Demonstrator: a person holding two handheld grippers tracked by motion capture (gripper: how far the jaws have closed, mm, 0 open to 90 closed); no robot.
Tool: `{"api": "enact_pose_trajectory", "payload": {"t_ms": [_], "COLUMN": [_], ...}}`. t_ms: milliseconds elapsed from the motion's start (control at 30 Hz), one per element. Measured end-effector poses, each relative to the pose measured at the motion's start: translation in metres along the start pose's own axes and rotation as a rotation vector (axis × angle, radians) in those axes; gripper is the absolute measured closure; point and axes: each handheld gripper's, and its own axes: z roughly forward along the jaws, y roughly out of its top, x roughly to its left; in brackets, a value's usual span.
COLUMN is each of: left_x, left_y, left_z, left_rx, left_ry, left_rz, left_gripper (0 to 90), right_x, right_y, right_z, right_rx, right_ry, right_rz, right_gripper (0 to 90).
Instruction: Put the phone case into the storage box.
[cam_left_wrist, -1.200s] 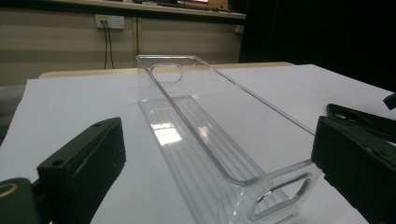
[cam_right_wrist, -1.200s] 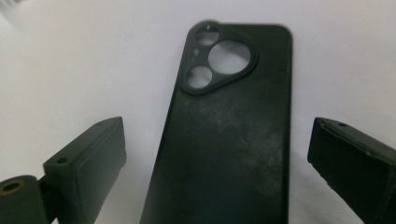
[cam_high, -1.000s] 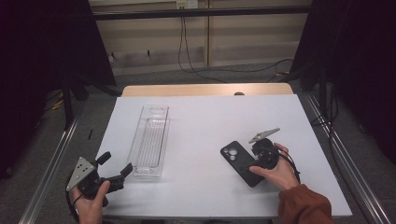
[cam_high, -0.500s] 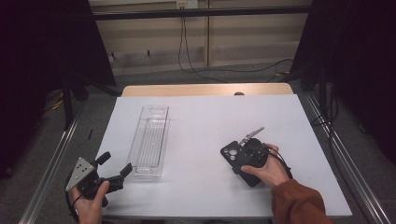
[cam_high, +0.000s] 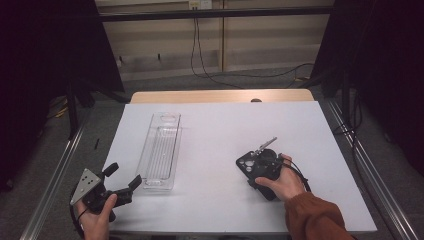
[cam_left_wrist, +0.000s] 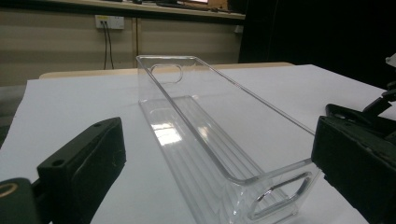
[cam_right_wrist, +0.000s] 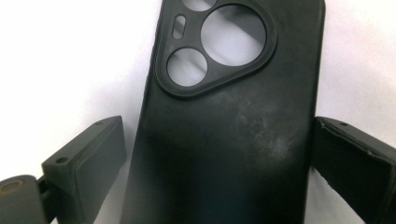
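There are two grippers, one clear tray, one phone case and one white table top (cam_high: 220, 125).

At the lower left of the high view, the left gripper (cam_high: 122, 181) sits in a hand at the near left corner of the table, its jaws spread wide and holding nothing. Just to the right of it, left of the frame's middle, lies the long, narrow, clear plastic tray (cam_high: 161, 151), running away from the person. In the left gripper view the same tray (cam_left_wrist: 210, 135) stands between the two black jaws but beyond them, untouched; it has straight glassy walls, a ribbed floor and an oval handle slot cut into each short end.

Right of the middle of the high view lies the flat black phone case (cam_high: 252, 167), soft-looking and matt, on the white surface. The right gripper (cam_high: 265, 167) is directly over it, held by a hand in a rust-coloured sleeve (cam_high: 315, 220).

In the right gripper view the phone case (cam_right_wrist: 224, 140) fills the centre of the frame, its rounded triangular camera window at the top, with three round openings and a small oval slot. The right gripper's jaws stand wide, one at each long edge of the case: the left one apart from it by a strip of white table, the right one just beside its edge, whether touching I cannot tell.
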Motion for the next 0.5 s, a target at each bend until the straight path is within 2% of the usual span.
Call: {"api": "enact_pose_trajectory", "payload": {"t_ms": [233,500], "left_x": [-0.0005,-0.0010], "left_y": [-0.0001,-0.0002], "left_z": [0.0001,0.0006], "left_rx": [-0.002,0.000], "left_ry": [0.001,-0.002], "left_rz": [-0.003,-0.003], "left_gripper": [3.0,3.0], "right_x": [0.0003,-0.0033], "right_y": [0.0047,0.0070], "right_z": [0.0000,-0.0024], "right_rx": [0.039,0.057], "right_ry": [-0.002,0.008], "right_rz": [0.005,-0.011], "right_gripper": [5.4,11.4]}}
